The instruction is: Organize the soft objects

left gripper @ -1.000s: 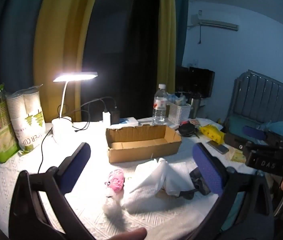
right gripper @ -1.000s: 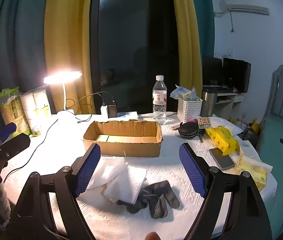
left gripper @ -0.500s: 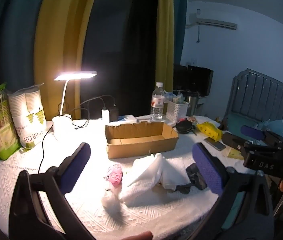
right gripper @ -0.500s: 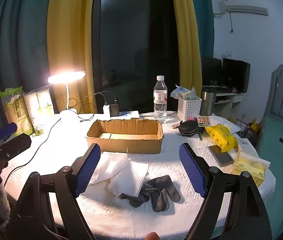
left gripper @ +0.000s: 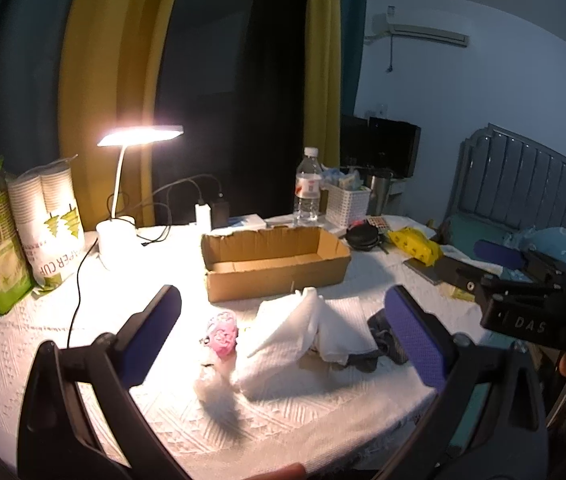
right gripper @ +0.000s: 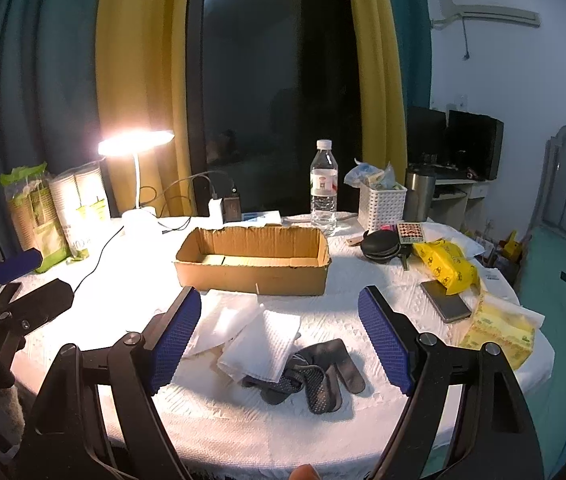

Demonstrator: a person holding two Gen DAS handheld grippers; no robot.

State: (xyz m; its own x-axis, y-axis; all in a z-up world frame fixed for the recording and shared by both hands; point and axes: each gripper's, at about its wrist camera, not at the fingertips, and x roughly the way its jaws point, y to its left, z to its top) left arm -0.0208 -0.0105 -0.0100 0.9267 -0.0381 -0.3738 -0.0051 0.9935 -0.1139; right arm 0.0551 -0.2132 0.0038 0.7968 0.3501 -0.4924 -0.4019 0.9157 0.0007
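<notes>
An open cardboard box (left gripper: 277, 262) stands mid-table, also in the right wrist view (right gripper: 253, 266). In front of it lie white cloths (left gripper: 303, 336) (right gripper: 261, 342), dark grey socks (right gripper: 311, 378) (left gripper: 379, 344), a small pink soft toy (left gripper: 223, 335) and a grey fluffy tuft (left gripper: 215, 390). My left gripper (left gripper: 283, 340) is open and empty, held back above the table's near edge. My right gripper (right gripper: 279, 336) is open and empty, above the cloths and socks.
A lit desk lamp (left gripper: 123, 184), paper cup packs (left gripper: 53, 224), a water bottle (right gripper: 323, 188), a white basket (right gripper: 382, 206), a yellow packet (right gripper: 445, 266), a phone (right gripper: 445, 302) and a tissue pack (right gripper: 497, 332) ring the table. A bed (right gripper: 563, 280) stands right.
Both grippers have drawn back and up from the table, so the box and soft things look farther away. Both stayed open. Nothing on the table moved.
</notes>
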